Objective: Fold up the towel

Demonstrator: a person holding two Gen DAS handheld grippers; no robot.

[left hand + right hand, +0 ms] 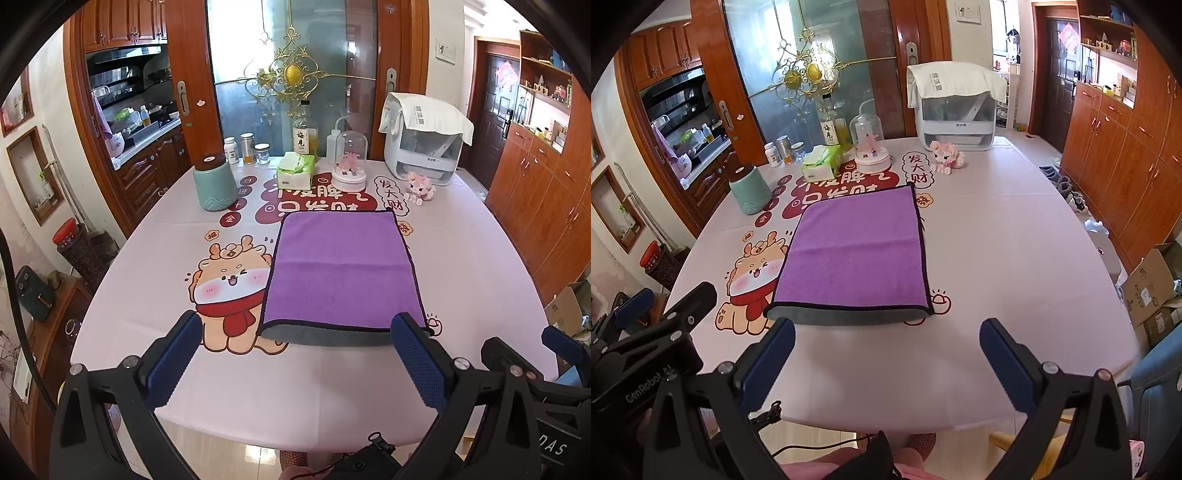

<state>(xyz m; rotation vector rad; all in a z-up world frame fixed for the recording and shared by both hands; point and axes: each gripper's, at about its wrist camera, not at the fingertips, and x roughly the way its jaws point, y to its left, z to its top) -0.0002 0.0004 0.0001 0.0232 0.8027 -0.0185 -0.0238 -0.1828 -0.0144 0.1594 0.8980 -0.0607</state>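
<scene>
Left wrist view shows the purple towel [341, 269] lying flat in the centre of the frame on the pink printed desk [147, 295], with a grey underlayer peeking out along its near edge, so it looks already doubled over once. In the right wrist view the same towel [855, 251] sits centre-left of the frame, its near edge just above the tong tips. The likely trouble from here is a grab that catches only the purple top layer and leaves the grey one behind, which would peel the fold open instead of adding another; the two layers lie offset at that near edge, so a shallow pinch would cause it. A second risk is dragging the cloth toward the upper part of the frame, where a green tissue pack [295, 170] and a glass dome [349, 162] stand near its far edge. The left tongs [295, 354] are spread wide, holding nothing, with the right-hand pad overlapping the towel's near right corner in the picture; contact cannot be told. The right tongs [886, 354] are equally wide apart, empty and short of the cloth.
</scene>
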